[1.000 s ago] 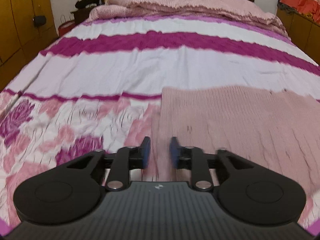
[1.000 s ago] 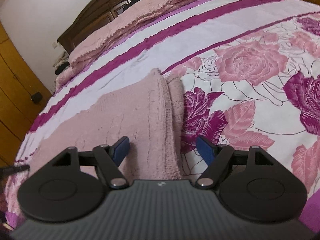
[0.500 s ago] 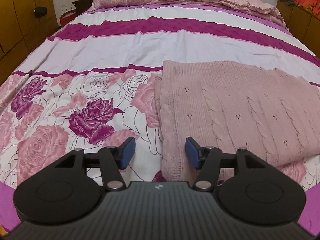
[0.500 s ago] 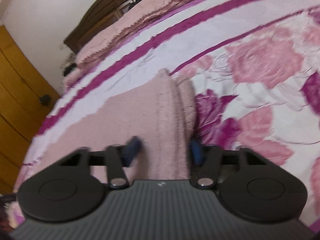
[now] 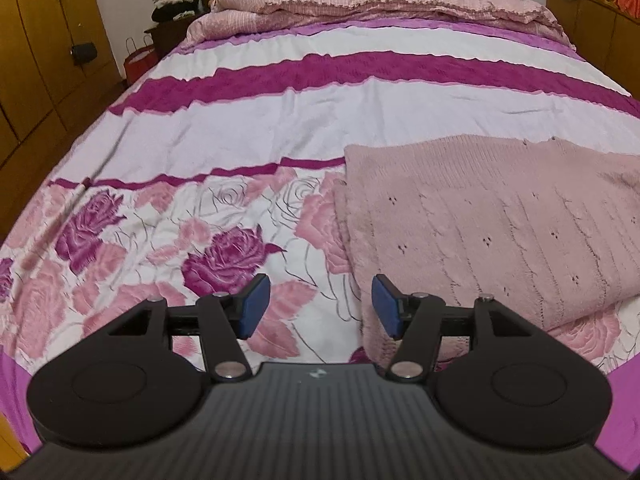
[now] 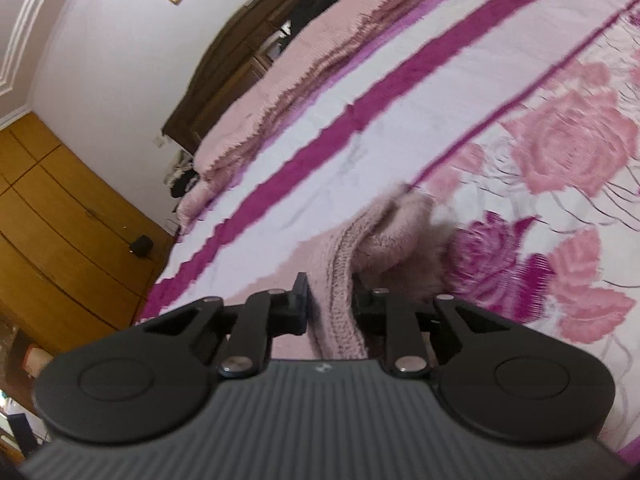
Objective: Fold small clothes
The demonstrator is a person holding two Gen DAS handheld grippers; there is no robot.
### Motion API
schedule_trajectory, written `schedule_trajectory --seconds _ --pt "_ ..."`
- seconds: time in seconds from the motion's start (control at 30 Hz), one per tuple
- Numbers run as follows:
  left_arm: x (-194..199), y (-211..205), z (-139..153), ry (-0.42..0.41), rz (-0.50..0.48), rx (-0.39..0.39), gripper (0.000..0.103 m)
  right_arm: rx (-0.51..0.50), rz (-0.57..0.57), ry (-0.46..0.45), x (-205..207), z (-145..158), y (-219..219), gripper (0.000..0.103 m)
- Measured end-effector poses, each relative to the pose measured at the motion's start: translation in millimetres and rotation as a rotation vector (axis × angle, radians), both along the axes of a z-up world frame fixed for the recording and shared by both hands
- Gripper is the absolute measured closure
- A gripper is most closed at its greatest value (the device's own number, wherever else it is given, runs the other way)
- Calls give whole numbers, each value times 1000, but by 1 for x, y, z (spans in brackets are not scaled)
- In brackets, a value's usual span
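A folded pink knit sweater (image 5: pixel 492 232) lies on the bed's floral sheet, to the right in the left wrist view. My left gripper (image 5: pixel 318 307) is open and empty, hovering just off the sweater's near left edge. In the right wrist view my right gripper (image 6: pixel 330 300) is shut on the sweater's right edge (image 6: pixel 340 280) and holds that edge raised off the bed; the fabric bunches and droops beyond the fingers.
The bed sheet (image 5: pixel 248 128) has white and magenta stripes and pink roses. A pink quilt (image 5: pixel 380 4) is piled at the dark headboard. Wooden wardrobes (image 5: pixel 36 52) stand at the left; a cabinet (image 5: pixel 592 32) is at the right.
My left gripper opened, let go of the sweater's left edge and drew back. My right gripper closed on the sweater's right edge and lifted it.
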State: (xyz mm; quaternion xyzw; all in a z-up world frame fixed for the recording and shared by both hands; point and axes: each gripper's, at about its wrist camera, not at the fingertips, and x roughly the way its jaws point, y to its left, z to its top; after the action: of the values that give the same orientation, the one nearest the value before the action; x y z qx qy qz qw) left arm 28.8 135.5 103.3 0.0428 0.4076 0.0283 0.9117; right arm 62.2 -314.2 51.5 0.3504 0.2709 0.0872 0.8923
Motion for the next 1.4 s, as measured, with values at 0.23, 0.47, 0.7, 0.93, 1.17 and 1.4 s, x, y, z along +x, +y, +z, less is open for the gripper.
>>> schedule_trajectory --seconds 0.23,0.47,0.7,0.93,1.17,1.4 --pt "-5 8 5 -19 -15 18 39 -51 35 -63 7 37 44 82" --pt "-11 27 2 -26 13 -8 38 -205 102 -137 18 73 107 83" --pt "-17 54 -2 -27 48 -37 38 -301 215 -182 28 89 180 83" --pt "-26 81 -6 -30 90 -49 38 -345 327 -167 37 75 254 84" --pt "-29 102 -13 -18 134 -74 38 -409 448 -94 43 30 323 93" --pt "-30 107 -15 -19 133 -80 38 -393 544 -18 41 1 361 91"
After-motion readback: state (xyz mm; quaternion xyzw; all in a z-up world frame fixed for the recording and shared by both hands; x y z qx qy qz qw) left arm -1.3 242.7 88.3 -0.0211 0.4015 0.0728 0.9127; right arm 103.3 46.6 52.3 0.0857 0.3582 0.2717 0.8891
